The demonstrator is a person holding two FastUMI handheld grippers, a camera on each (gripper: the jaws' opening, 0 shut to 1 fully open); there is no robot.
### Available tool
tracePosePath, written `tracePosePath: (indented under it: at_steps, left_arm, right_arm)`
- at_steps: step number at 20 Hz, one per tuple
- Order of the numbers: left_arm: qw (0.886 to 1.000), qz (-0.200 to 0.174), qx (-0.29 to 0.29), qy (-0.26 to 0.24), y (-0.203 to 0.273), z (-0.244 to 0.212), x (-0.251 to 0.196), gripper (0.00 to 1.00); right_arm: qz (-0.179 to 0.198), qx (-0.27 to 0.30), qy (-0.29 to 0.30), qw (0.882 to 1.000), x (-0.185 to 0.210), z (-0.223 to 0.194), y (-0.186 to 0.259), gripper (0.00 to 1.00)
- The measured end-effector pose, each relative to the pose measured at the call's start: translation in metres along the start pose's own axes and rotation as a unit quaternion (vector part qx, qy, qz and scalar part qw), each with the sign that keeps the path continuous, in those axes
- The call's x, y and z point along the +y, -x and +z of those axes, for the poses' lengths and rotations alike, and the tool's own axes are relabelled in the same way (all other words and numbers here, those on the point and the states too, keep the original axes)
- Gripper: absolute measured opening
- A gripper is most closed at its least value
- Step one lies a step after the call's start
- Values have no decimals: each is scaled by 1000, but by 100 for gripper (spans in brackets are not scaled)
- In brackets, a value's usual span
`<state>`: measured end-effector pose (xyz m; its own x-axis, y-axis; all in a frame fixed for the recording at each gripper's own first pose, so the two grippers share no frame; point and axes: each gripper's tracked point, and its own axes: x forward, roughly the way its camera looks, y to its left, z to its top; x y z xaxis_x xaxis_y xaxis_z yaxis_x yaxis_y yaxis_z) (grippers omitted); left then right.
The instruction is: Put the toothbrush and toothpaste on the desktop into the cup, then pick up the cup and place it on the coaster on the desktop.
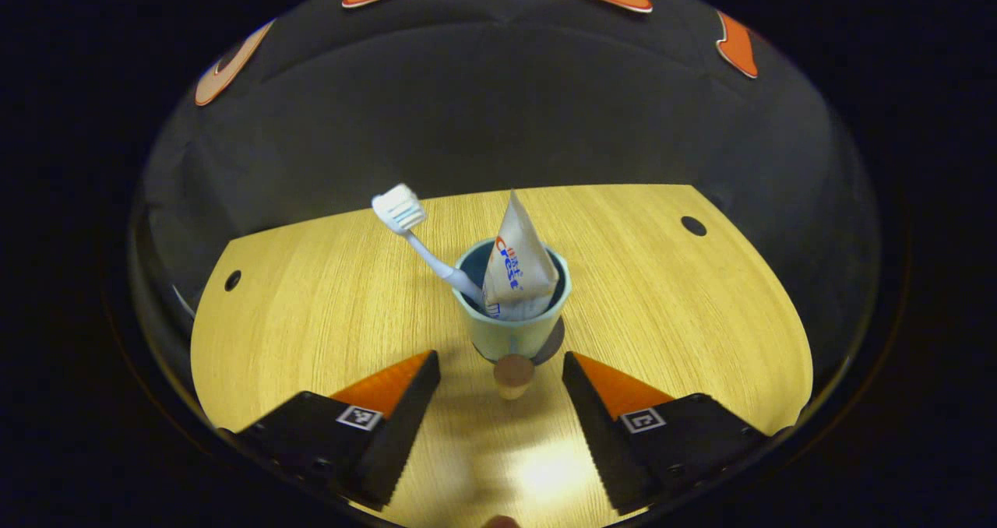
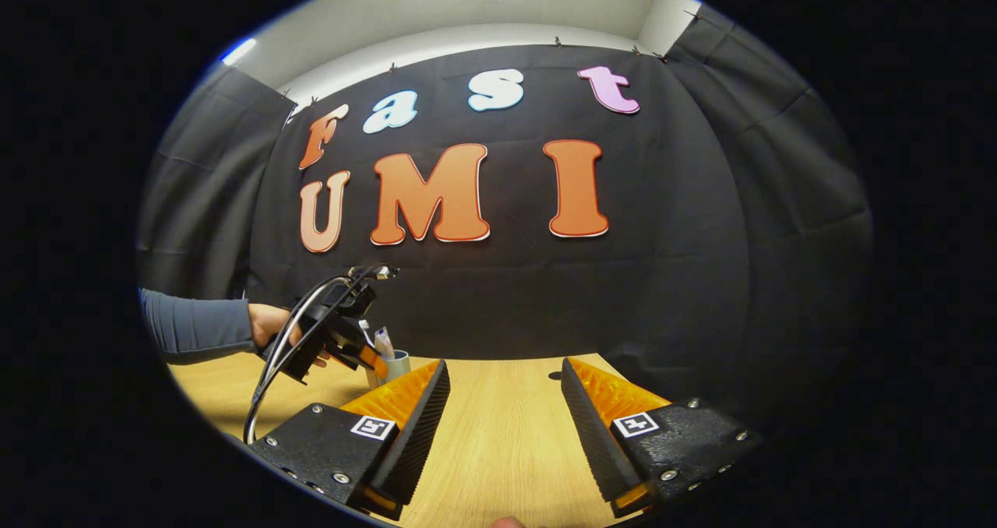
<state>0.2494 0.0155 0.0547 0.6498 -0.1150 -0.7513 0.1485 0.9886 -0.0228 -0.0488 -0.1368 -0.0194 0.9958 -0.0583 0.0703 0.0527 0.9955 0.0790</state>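
Inspecting the left gripper first, we find its two fingers spread apart with nothing between them, hovering low over the desktop. Dead ahead on its centreline, just beyond the fingertips, stands the cup, upright. The toothbrush leans out of it toward the left with its head up, and the toothpaste stands in it, crimped end uppermost. Both items are therefore loaded.

A dark disc shows under the cup's right base edge, probably the coaster, though little of it is exposed and we cannot say whether the cup sits squarely on it. A small cork-like stub lies just in front of the cup.

The right gripper is likewise open and empty, well apart from the cup, which appears beside the person's hand. We judge the left to be the nearer tool for any final grasp.
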Motion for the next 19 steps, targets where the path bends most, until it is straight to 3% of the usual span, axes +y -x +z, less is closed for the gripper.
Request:
tracePosePath:
  at_steps: [4,10,15,19]
  left_arm:
    - [996,8,-82,-19,63,11,7,100]
    - [978,29,-205,-4,154,-4,31,100]
    - [943,70,-326,0,227,-14,44,99]
    - [901,103,-421,-7,275,-20,53,99]
  right_arm:
    - [16,-11,13,1000,30,13,-7,87]
    - [38,-15,50,998,70,16,-4,87]
    - [49,-22,50,997,92,16,-3,87]
    - [62,-44,63,995,111,21,-3,87]
